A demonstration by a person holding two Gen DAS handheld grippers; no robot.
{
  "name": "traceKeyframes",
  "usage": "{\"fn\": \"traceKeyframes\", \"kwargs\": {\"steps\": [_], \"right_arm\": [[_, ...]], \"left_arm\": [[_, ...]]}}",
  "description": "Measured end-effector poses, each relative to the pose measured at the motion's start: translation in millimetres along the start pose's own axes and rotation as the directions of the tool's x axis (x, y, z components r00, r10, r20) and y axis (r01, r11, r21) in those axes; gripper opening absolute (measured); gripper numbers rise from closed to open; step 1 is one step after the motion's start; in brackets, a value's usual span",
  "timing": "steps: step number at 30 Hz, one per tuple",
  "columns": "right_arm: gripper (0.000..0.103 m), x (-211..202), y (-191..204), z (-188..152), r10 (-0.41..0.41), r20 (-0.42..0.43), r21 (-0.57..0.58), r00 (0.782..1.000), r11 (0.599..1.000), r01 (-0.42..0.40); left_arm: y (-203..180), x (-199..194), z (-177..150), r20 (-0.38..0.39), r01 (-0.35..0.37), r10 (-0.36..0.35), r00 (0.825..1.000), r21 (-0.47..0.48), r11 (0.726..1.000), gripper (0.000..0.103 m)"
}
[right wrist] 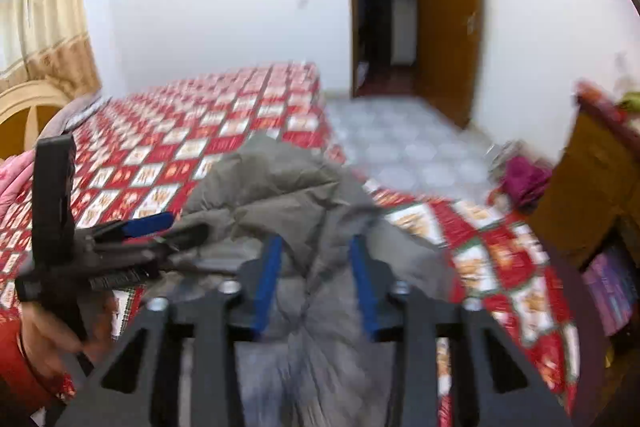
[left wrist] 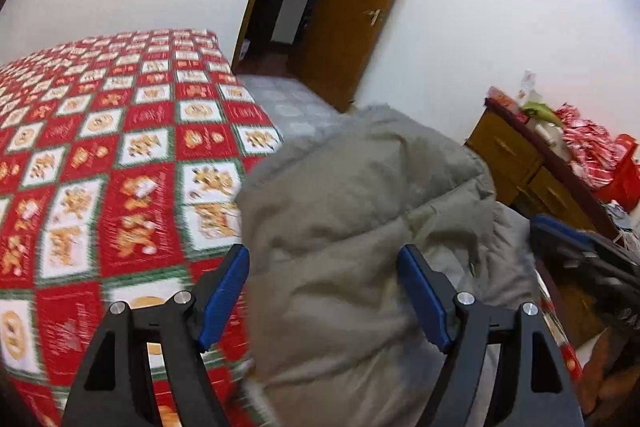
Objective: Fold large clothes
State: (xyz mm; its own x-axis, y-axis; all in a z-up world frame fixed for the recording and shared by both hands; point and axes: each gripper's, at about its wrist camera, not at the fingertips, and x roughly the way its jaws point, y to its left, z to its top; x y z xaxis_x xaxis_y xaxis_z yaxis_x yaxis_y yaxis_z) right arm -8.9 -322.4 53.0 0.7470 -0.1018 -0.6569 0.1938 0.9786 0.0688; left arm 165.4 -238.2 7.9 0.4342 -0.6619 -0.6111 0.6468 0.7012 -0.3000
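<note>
- Leftmost, at nine o'clock in the left wrist view, the red patterned bedspread lies flat across the bed, a broad surface that suits folding something bulky.
- Just right of it, toward six o'clock, the left gripper stands wide, its blue pads either side of a puffed fold without pressing it; this looks like lining up to grasp.
- Centre, the grey padded coat lies heaped on the bedspread, bunched rather than spread, so the folding seems still at an early stage.
- At twelve o'clock, the wooden door stands open behind the bed.
- Right of centre, the right gripper has its jaws narrow with coat fabric between them; blur hides whether the pads truly pinch it, so I cannot tell.
- At three o'clock, a cluttered wooden cabinet stands beside the bed, well apart from the coat.
</note>
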Motion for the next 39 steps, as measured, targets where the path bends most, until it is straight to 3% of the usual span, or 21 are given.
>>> {"fn": "traceKeyframes", "kwargs": {"steps": [2, 4, 7, 10, 12, 17, 20, 21, 22, 25, 27, 29, 31, 35, 37, 39], "right_arm": [[0.031, 49.2, -25.7, -10.7, -0.011, -0.099, 0.027, 0.995, 1.000, 0.014], [0.031, 77.3, -36.4, -30.7, -0.018, -0.168, 0.070, 0.986, 0.997, 0.031], [0.029, 74.0, -52.9, -56.5, -0.027, -0.167, 0.182, 0.986, 0.982, 0.057], [0.025, 71.9, -86.9, -83.2, 0.013, -0.142, 0.363, 0.990, 0.931, 0.040], [0.024, 72.9, -102.0, -87.4, 0.035, -0.132, 0.419, 0.991, 0.908, 0.024], [0.026, 76.3, -80.7, -69.4, -0.046, -0.152, 0.322, 0.987, 0.942, 0.094], [0.028, 60.5, -80.9, -63.7, -0.055, -0.161, 0.291, 0.985, 0.951, 0.101], [0.029, 51.7, -77.8, -63.6, -0.094, -0.128, 0.291, 0.987, 0.948, 0.128], [0.038, 23.5, -71.9, -65.1, -0.140, -0.059, 0.294, 0.988, 0.944, 0.151], [0.085, -50.4, -48.5, -76.1, -0.221, 0.092, 0.284, 0.971, 0.940, 0.187], [0.088, -96.6, -25.0, -85.9, -0.259, 0.176, 0.264, 0.950, 0.942, 0.208], [0.088, -105.8, -9.9, -84.4, -0.288, 0.214, 0.234, 0.933, 0.943, 0.237], [0.088, -129.4, 16.0, -91.2, -0.334, 0.253, 0.212, 0.908, 0.935, 0.285], [0.096, -160.3, 44.6, -101.1, -0.338, 0.338, 0.197, 0.878, 0.938, 0.285], [0.096, -169.4, 58.9, -103.3, -0.351, 0.373, 0.180, 0.859, 0.935, 0.304], [0.098, -170.8, 66.5, -110.0, -0.366, 0.398, 0.176, 0.841, 0.930, 0.322]], "left_arm": [[-15.1, 12.3, -3.8, -0.022, -0.034, 0.035, 0.999, 0.040, 0.999, 0.077], [-32.5, 25.6, -8.3, -0.033, -0.060, 0.065, 0.997, 0.138, 0.989, 0.077], [-51.3, 46.9, -16.3, -0.055, -0.081, 0.098, 0.994, 0.247, 0.966, 0.083], [-63.4, 73.1, -24.5, -0.078, -0.091, 0.119, 0.990, 0.300, 0.949, 0.091], [-63.9, 80.9, -25.4, -0.081, -0.092, 0.122, 0.989, 0.305, 0.948, 0.093], [-53.7, 88.0, -24.4, -0.135, -0.088, 0.133, 0.982, 0.294, 0.952, 0.095], [-56.2, 55.7, -26.7, -0.133, -0.093, 0.140, 0.981, 0.307, 0.947, 0.095], [-56.4, 42.3, -28.1, -0.111, -0.100, 0.140, 0.984, 0.309, 0.946, 0.095], [-57.2, 18.7, -31.0, -0.073, -0.109, 0.138, 0.988, 0.311, 0.944, 0.095], [-63.2, -27.9, -42.4, 0.001, -0.136, 0.144, 0.990, 0.338, 0.931, 0.095], [-71.1, -58.6, -54.4, 0.042, -0.162, 0.157, 0.987, 0.367, 0.916, 0.095], [-75.2, -79.1, -63.5, 0.051, -0.165, 0.158, 0.986, 0.369, 0.915, 0.095], [-77.7, -103.4, -74.7, 0.049, -0.154, 0.146, 0.988, 0.347, 0.925, 0.095], [-76.9, -137.7, -93.1, 0.036, -0.128, 0.123, 0.992, 0.286, 0.950, 0.095], [-78.1, -152.3, -101.3, 0.044, -0.167, 0.161, 0.986, 0.276, 0.947, 0.095], [-80.7, -165.4, -108.3, 0.069, -0.244, 0.234, 0.970, 0.269, 0.932, 0.095]]}}
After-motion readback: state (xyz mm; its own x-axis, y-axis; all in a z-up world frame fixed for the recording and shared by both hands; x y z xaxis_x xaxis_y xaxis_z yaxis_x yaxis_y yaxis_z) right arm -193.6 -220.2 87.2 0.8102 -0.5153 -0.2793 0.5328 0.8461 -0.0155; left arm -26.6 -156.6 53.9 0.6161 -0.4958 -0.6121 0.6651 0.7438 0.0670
